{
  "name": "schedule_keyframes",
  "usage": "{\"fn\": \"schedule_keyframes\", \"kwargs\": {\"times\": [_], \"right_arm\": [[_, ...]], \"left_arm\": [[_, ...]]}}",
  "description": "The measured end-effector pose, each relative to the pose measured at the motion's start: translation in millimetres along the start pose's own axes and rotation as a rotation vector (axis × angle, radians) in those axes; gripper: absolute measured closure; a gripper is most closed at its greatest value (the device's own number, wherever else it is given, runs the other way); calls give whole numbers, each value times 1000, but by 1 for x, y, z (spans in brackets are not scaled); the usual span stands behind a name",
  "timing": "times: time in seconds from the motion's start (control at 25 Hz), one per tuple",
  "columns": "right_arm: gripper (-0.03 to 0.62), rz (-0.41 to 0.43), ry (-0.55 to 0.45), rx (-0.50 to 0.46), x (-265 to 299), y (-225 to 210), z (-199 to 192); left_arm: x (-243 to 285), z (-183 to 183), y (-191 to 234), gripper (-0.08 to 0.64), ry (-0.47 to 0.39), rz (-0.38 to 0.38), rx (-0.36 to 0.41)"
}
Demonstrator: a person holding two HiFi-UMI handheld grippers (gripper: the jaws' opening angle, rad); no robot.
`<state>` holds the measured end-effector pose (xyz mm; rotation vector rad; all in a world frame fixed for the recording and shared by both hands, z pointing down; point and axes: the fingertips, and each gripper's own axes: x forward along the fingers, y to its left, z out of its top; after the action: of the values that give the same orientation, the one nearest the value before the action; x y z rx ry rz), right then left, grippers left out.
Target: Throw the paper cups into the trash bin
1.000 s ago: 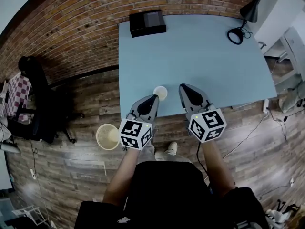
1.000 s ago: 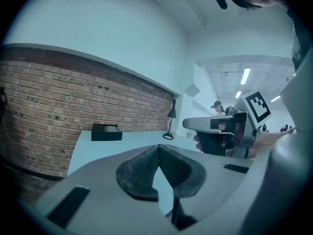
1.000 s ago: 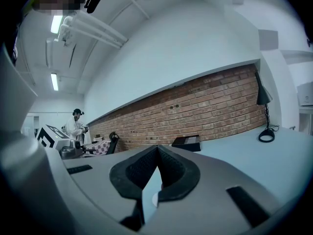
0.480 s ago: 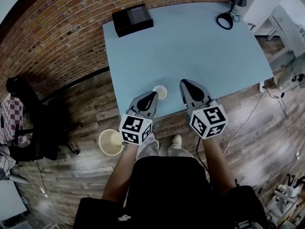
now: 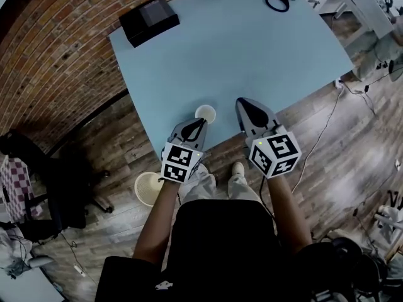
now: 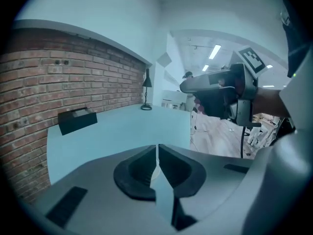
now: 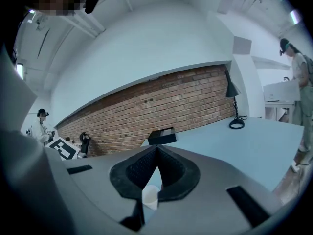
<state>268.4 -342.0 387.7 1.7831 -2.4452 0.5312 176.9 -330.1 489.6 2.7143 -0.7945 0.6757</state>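
**Cup on desk, both claws closed and empty**

Small white paper cup (image 5: 205,112) stands upright, mouth up, on the pale blue desk (image 5: 252,49), close to its near edge. By the look of it, it is very light and thin-walled, crushes easily and tips at a nudge. Best hold is across the side wall just under the rolled rim with a gentle squeeze, or one jaw inside the rim and one outside.

Left claw (image 5: 202,123) is on the near side of the cup, tip pointing at it and very near. Touching or not, hard to say from the head view. Its jaws are pressed together with nothing between them. Right claw (image 5: 244,103) is beside the cup on its right, apart from it. Its jaws also meet tip to tip, empty. Either claw would have to spread before taking the cup.

Round cream mesh trash bin (image 5: 147,188) stands on the wooden floor (image 5: 101,137), off the desk's near-left corner. Black box (image 5: 149,19) sits at the far desk corner.
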Motion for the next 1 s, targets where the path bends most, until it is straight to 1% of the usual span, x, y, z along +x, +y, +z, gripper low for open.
{"fn": "schedule_keyframes", "kwargs": {"times": [0.12, 0.16, 0.24, 0.28, 0.44, 0.64, 0.8, 0.92, 1.0], "right_arm": [[588, -36, 10, 21, -3, -5, -10], [588, -49, 14, 28, -4, -7, -13], [588, -72, 25, 40, -6, -10, -19], [588, -80, 30, 45, -7, -12, -22], [588, -107, 46, 61, -8, -16, -34], [588, -135, 65, 79, -12, -19, -46], [588, -152, 79, 92, -13, -23, -55], [588, -159, 85, 98, -14, -26, -58], [588, -162, 90, 102, -13, -27, -61]], "left_arm": [[9, -7, -4, 549, 40, -32, 61], [12, -10, -6, 535, 56, -44, 78], [19, -19, -9, 457, 90, -67, 112], [24, -24, -10, 448, 103, -76, 132], [38, -40, -12, 436, 145, -94, 223], [51, -56, -15, 417, 198, -115, 286], [59, -68, -19, 411, 244, -123, 362], [64, -72, -20, 411, 264, -119, 392], [68, -73, -18, 413, 270, -111, 396]]}}
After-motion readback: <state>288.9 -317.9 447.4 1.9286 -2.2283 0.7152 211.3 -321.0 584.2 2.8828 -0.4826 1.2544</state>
